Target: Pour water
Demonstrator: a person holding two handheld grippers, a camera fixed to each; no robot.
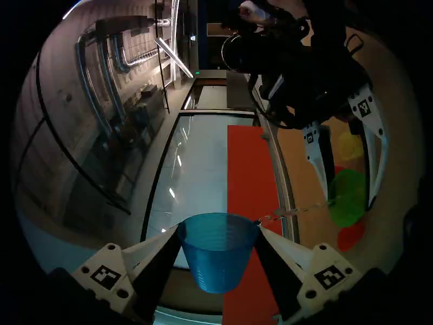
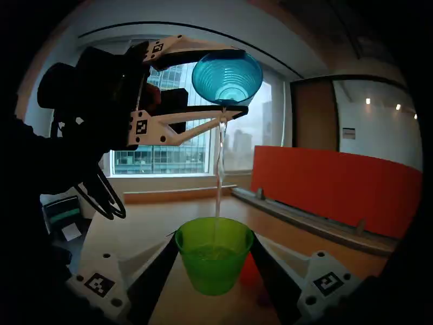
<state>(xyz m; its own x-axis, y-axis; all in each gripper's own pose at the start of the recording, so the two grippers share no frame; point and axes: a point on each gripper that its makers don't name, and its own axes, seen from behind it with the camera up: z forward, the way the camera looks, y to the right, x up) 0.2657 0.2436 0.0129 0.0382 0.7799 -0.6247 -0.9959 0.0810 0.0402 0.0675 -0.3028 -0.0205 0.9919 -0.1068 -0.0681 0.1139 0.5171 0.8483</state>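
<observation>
To the left, the left gripper (image 1: 218, 229) had both fingers pressed against the sides of a translucent blue ribbed plastic cup (image 1: 218, 260), clamping it a little below the rim. That grip looked chosen so the cup could be rolled over without slipping. In the right gripper view the blue cup hung high and was tipped well over, with its lower lip as the spout.

From that lip a thin stream of water (image 2: 218, 162) fell almost straight down. It was narrow and unbroken, which I took as the reason for the moderate tilt: a slow pour is easier to aim and splashes less.

Directly beneath it stood a translucent green plastic cup (image 2: 214, 265). The right gripper (image 2: 214, 237) held it upright, with both fingers closed on its sides. It sat squarely under the falling water, mouth level, so that nothing missed the rim. Some water had gathered in it, though I could not judge the level exactly. The pour seemed under way, not finished.

Both cups were held in the air above a light wooden tabletop (image 2: 151, 227), the blue one well above the green. Farther right ran an orange-red wall panel (image 2: 335, 184), clear of the work.
</observation>
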